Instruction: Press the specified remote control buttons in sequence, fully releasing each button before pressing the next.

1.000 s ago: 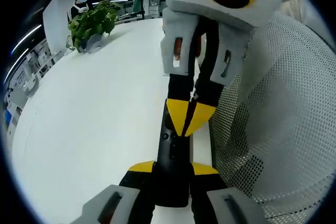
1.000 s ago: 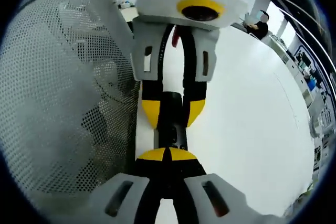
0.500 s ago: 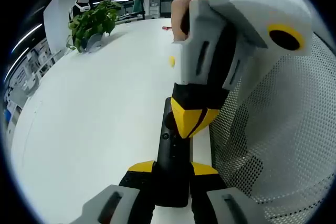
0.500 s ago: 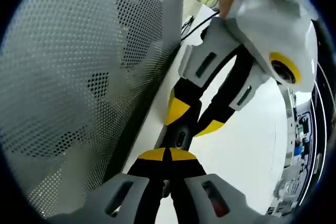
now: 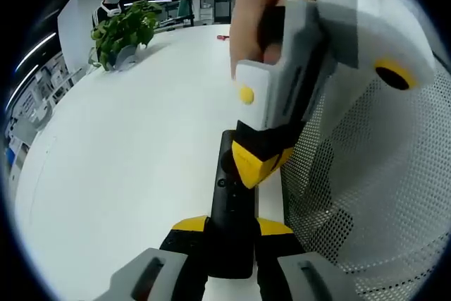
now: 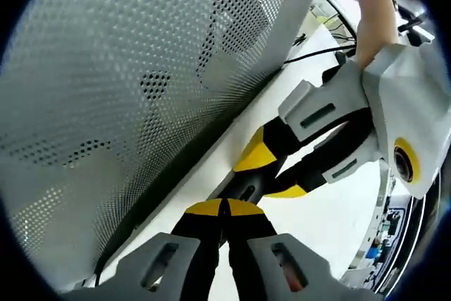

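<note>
Left gripper (image 5: 231, 227) clamps the remote (image 5: 231, 202) steady beside the mesh panel (image 5: 366, 195); right gripper (image 5: 257, 163), jaws together, presses a button.

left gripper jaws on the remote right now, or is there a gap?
Touching. In the left gripper view, the left gripper has its yellow-tipped jaws against both sides of the black remote, no gap visible on either side.

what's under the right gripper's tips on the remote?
The right gripper, shut, sits on the black remote, which the left gripper clamps. The button beneath its tips is covered.
</note>
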The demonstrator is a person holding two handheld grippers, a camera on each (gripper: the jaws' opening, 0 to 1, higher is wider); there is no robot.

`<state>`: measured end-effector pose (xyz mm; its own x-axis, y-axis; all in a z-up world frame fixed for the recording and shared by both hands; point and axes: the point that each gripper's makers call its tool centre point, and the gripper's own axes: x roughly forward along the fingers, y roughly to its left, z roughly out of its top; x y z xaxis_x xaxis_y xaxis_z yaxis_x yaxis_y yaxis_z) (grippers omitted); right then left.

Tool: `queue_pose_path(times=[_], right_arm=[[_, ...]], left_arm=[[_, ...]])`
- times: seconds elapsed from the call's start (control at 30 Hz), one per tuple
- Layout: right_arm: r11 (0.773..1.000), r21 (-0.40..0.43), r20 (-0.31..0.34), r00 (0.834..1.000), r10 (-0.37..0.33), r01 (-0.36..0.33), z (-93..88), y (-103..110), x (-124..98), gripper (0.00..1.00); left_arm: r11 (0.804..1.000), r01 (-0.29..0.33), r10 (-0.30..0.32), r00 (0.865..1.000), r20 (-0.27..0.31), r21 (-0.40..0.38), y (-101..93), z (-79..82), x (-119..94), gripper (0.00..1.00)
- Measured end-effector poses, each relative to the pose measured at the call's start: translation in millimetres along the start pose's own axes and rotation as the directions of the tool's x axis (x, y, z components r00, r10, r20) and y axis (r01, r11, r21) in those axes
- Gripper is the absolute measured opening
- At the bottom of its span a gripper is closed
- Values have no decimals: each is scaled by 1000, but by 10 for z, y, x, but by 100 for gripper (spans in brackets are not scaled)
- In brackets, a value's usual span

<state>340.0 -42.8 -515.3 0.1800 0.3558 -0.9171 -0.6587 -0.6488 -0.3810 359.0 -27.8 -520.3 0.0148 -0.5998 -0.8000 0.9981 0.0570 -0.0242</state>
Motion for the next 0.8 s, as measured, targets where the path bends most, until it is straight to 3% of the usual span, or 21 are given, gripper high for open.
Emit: queue_pose_path(times=[0.1,0.2,0.43,0.47,0.57,0.63,0.73,0.8], right_arm=[[1000,19,-13,1000,2,-2,-4,-3,6,0],[987,162,16,1000,-6,4,-11,-17,12,0],[959,281,43,998,-50,36,-18,-29,-3,0],[944,329,54,997,-55,34,-21,-31,-3,0],[867,498,107,993,-54,-6,-36,-47,-16,0],[798,600,142,989,-48,-47,-48,-66,-26,0],[752,658,134,988,-78,-30,-136,-136,-33,0],[708,705,142,986,-86,-40,-171,-175,-47,0]], left_arm=[[1000,0,0,1000,-1,1,1,1,-1,24],[1000,1,-1,1000,1,-3,2,6,0,24],[1000,1,-1,1000,2,-2,4,6,-5,24],[1000,1,-1,1000,2,-2,5,5,-4,24],[1000,1,-1,1000,4,-3,9,3,0,24],[1000,2,-2,1000,6,-5,10,3,-1,24],[1000,2,-2,1000,8,-9,10,4,-2,24],[1000,2,-2,1000,8,-10,10,5,-4,24]])
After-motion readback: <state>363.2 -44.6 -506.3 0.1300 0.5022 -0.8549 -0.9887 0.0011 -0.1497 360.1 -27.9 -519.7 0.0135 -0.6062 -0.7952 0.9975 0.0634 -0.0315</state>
